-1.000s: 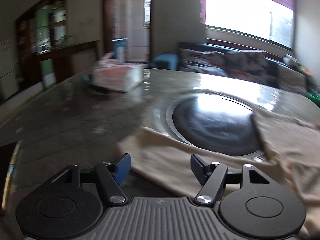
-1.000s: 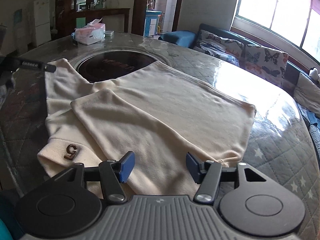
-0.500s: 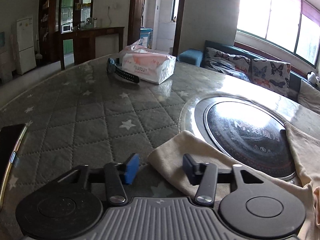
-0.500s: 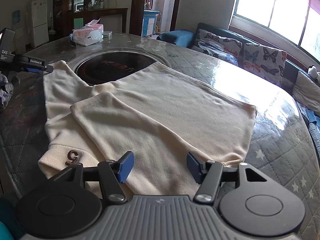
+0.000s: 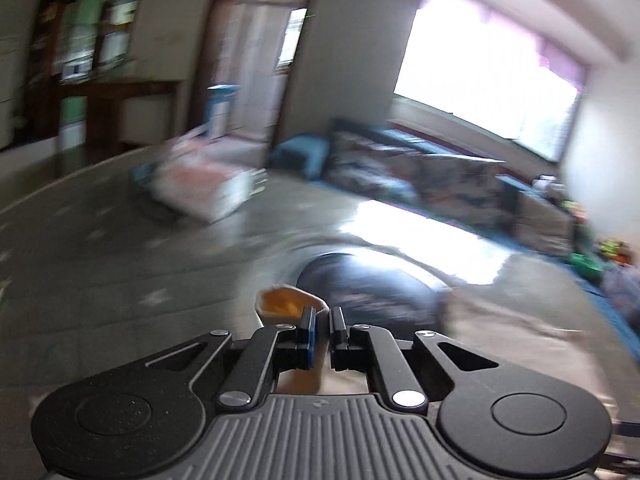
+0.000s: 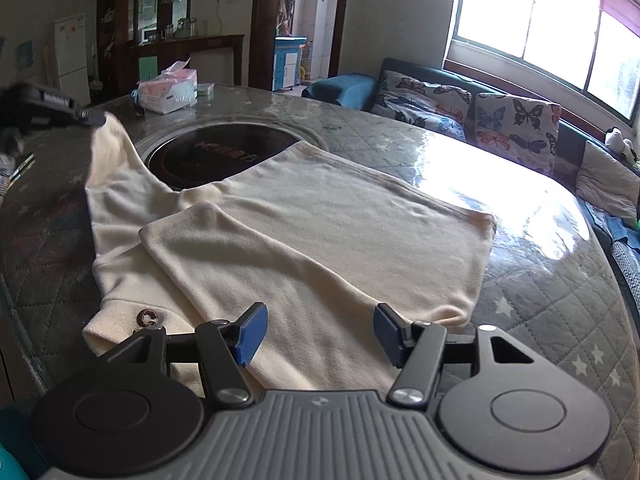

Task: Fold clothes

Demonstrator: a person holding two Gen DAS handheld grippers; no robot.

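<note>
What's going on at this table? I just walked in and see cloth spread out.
A person with two handheld grippers is folding a cream sweater on the round table. The left gripper is shut on the cuff of one sleeve and holds it up off the table; its view is blurred. The right gripper hovers open over the near edge, holding nothing. The other sleeve already lies folded across the body.

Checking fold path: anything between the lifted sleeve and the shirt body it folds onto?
Nothing visible. Left gripper holds the sleeve up; the shirt body shows only the other sleeve already folded on.
</note>
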